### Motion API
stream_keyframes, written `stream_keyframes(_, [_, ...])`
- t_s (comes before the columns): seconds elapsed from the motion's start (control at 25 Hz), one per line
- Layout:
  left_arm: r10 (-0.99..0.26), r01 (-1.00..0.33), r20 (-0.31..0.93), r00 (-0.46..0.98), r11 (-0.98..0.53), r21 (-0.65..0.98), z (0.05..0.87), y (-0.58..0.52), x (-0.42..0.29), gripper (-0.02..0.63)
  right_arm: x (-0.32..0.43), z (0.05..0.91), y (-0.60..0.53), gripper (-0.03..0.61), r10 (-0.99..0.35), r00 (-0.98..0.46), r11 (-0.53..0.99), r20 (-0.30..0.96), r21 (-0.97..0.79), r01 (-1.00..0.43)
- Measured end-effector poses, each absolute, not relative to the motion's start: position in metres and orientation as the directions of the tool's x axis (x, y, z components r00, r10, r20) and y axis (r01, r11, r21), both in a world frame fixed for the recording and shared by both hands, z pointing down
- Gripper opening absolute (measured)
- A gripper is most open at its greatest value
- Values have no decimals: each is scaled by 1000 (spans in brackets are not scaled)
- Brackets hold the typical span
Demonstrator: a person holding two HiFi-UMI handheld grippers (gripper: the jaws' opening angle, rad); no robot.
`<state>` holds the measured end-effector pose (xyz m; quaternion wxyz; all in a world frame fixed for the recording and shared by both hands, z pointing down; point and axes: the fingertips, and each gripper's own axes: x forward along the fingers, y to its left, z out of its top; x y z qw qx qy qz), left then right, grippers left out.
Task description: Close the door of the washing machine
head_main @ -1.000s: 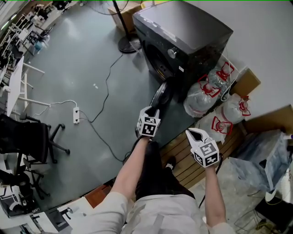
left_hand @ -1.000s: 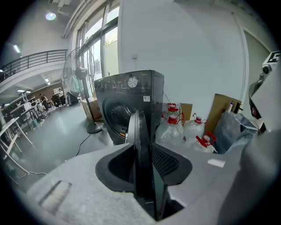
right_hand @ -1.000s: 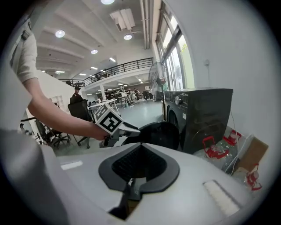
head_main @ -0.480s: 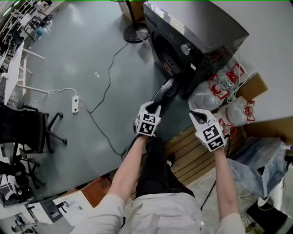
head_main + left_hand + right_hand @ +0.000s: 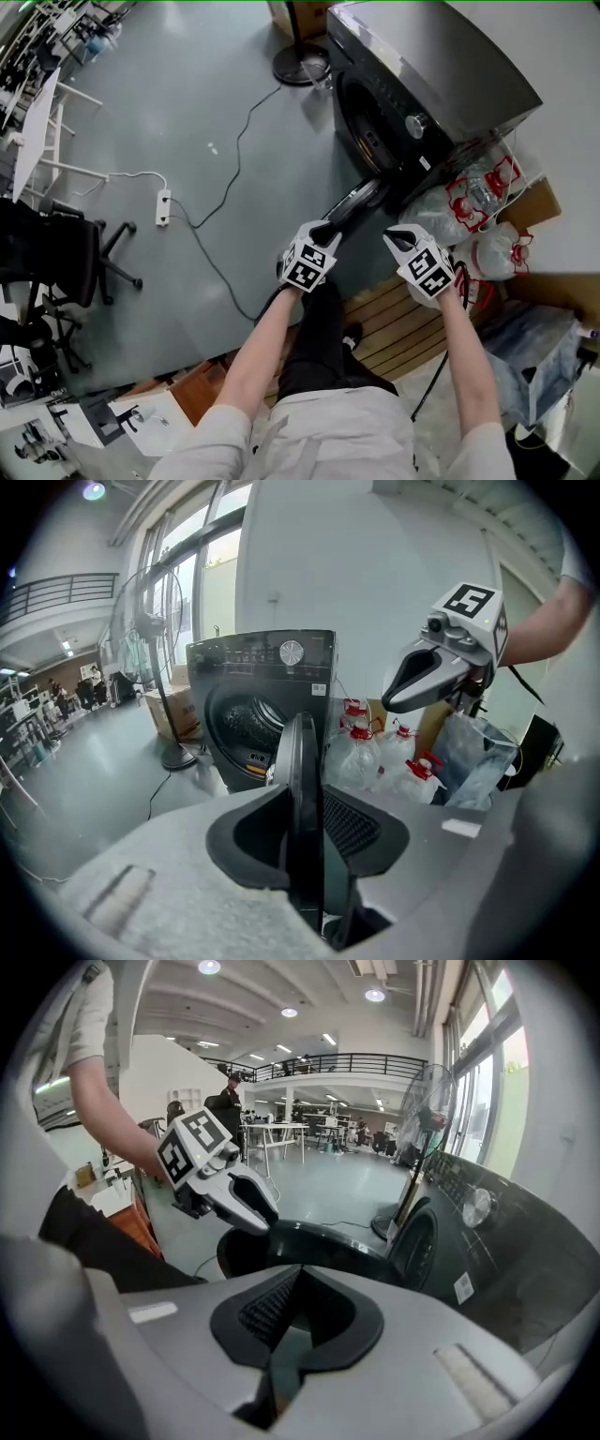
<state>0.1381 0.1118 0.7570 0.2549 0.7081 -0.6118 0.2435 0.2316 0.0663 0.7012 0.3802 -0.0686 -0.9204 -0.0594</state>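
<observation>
The dark washing machine (image 5: pixel 441 84) stands at the upper right, and its round door (image 5: pixel 354 204) swings out toward me. My left gripper (image 5: pixel 326 232) has the door's rim (image 5: pixel 302 780) between its jaws. They have just been closing and now press on the rim from both sides. My right gripper (image 5: pixel 399 236) hovers just right of the door, shut and empty. In the right gripper view the door (image 5: pixel 319 1241) lies just beyond the shut jaws (image 5: pixel 298 1283), with the left gripper (image 5: pixel 220 1180) at its far edge. The right gripper (image 5: pixel 441 663) also shows in the left gripper view.
Bagged water bottles with red caps (image 5: pixel 473 202) and a cardboard box (image 5: pixel 532 202) sit right of the machine. A wooden pallet (image 5: pixel 394 323) lies underfoot. A fan stand (image 5: pixel 300 61), a power strip with its cable (image 5: pixel 163 208) and an office chair (image 5: pixel 56 272) stand on the grey floor.
The right gripper has swung left and forward to beside the door, rolling as it went. The left gripper has shifted a little along with the door's edge. The machine sits nearer in view.
</observation>
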Motion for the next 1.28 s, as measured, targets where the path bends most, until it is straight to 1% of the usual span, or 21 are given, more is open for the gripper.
stream_keyframes(0.16, [-723, -980, 666, 184, -188, 66, 758, 106, 121, 114, 198, 712, 52, 3, 97, -681, 967, 726, 93, 237])
stream_keyframes(0.36, [-678, -968, 700, 224, -237, 80, 759, 102, 97, 114, 154, 718, 43, 9, 129, -616, 905, 777, 162, 393])
stream_keyframes(0.44, [-666, -962, 705, 243, -261, 85, 759, 100, 87, 114, 139, 724, 41, 51, 134, -582, 884, 802, 168, 436])
stream_keyframes(0.48, [-661, -958, 706, 255, -274, 89, 759, 99, 82, 114, 131, 727, 39, 60, 128, -576, 878, 808, 177, 444])
stream_keyframes(0.6, [-629, -942, 722, 290, -321, 99, 759, 95, 72, 114, 109, 730, 39, 116, 96, -573, 846, 814, 237, 478])
stream_keyframes(0.68, [-603, -932, 735, 308, -348, 105, 759, 93, 67, 114, 101, 737, 41, 132, 95, -533, 804, 841, 252, 539])
stream_keyframes(0.8, [-574, -921, 750, 330, -371, 121, 759, 91, 61, 114, 91, 749, 44, 154, 106, -460, 756, 882, 229, 613])
stream_keyframes(0.96, [-547, -909, 762, 347, -398, 128, 761, 88, 56, 115, 82, 761, 52, 163, 124, -366, 655, 922, 201, 728])
stream_keyframes(1.0, [-541, -906, 766, 347, -404, 125, 761, 88, 57, 115, 82, 765, 53, 148, 125, -342, 638, 931, 189, 747])
stream_keyframes(1.28, [-505, -894, 780, 369, -423, 149, 765, 87, 58, 118, 82, 773, 54, 144, 134, -287, 640, 948, 138, 756])
